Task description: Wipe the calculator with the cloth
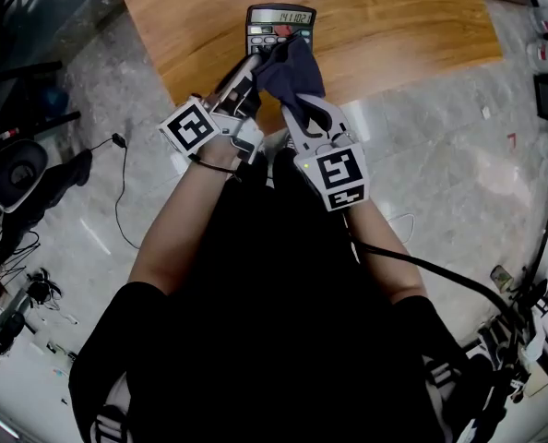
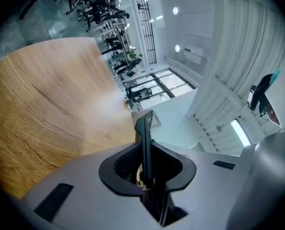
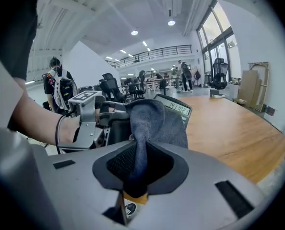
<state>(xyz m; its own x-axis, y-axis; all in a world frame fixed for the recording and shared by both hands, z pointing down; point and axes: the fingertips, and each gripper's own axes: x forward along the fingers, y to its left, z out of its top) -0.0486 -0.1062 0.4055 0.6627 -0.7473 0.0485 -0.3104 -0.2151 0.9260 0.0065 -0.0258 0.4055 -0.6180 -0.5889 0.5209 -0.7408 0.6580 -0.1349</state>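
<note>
A black calculator (image 1: 280, 28) with a lit display is held up over the near edge of the wooden table (image 1: 394, 17). My left gripper (image 1: 244, 79) is shut on its lower left side; in the left gripper view the calculator (image 2: 145, 143) stands edge-on between the jaws. My right gripper (image 1: 297, 100) is shut on a dark blue cloth (image 1: 292, 72), which lies against the calculator's keys below the display. In the right gripper view the cloth (image 3: 152, 123) rises from the jaws and covers most of the calculator (image 3: 175, 108), with the left gripper (image 3: 87, 114) beside it.
The wooden table top stretches away beyond the calculator. Grey marble floor lies around the person. A thin black cable (image 1: 119, 183) and dark equipment (image 1: 11, 173) lie on the floor at the left. Office chairs and people stand far back in the hall.
</note>
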